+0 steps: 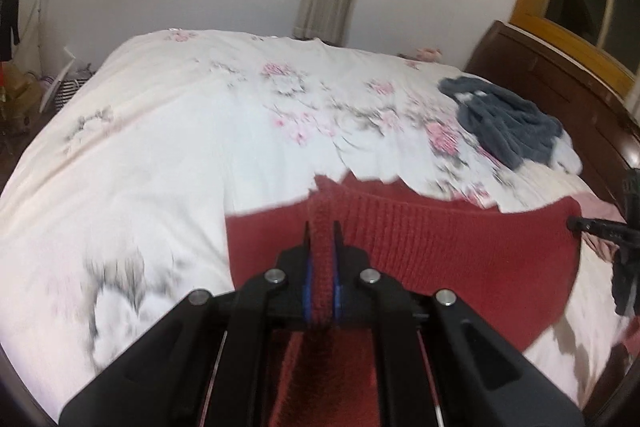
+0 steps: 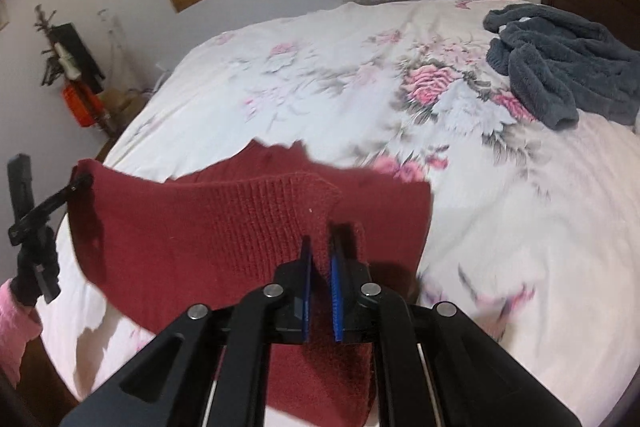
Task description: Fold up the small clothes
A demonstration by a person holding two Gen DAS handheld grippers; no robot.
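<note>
A dark red ribbed knit garment [image 1: 440, 247] hangs stretched between both tongs at lower centre of each frame, above the white floral bedspread [image 1: 180, 131]. The left gripper [image 1: 322, 227] is clenched on one edge, the right gripper [image 2: 320, 239] on the other. No fold looks made yet; laying it flat and folding remain. A crumpled grey fleece garment [image 2: 560, 67], upper right, lies unfolded.
</note>
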